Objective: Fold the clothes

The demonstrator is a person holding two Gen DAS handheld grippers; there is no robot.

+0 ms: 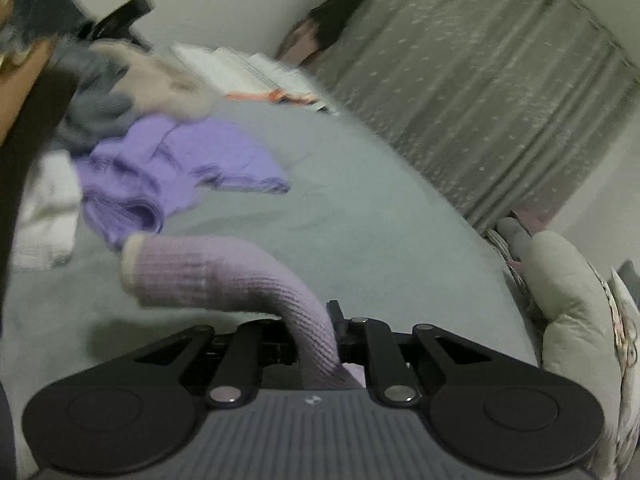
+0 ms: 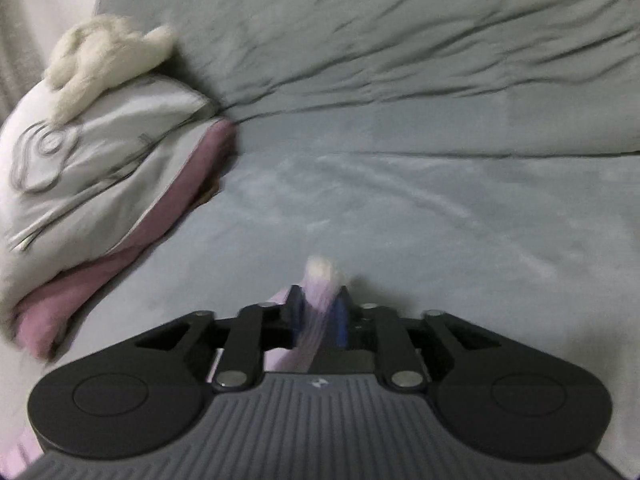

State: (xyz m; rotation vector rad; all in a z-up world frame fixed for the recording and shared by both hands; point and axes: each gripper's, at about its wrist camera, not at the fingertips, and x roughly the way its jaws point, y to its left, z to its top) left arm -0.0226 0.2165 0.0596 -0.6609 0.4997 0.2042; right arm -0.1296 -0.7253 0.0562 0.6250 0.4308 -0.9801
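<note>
My left gripper point(image 1: 320, 332) is shut on a ribbed lilac sock point(image 1: 224, 276) with a cream cuff; the sock arches up and left from the jaws above the grey bedsheet point(image 1: 340, 208). My right gripper point(image 2: 320, 312) is shut on a lilac sock with a cream tip point(image 2: 322, 280), which sticks up between the fingers. A heap of clothes lies at the left of the left wrist view: a purple knit garment point(image 1: 172, 168), a white one point(image 1: 48, 216), and grey and beige ones point(image 1: 120, 84).
A grey pillow with a pink underside point(image 2: 100, 184) lies at left, a cream fluffy item point(image 2: 100, 48) on top. A rumpled grey blanket point(image 2: 400, 40) lies at the back. A grey curtain point(image 1: 480, 80), papers point(image 1: 256, 72) and a pale cushion point(image 1: 568, 300) also show.
</note>
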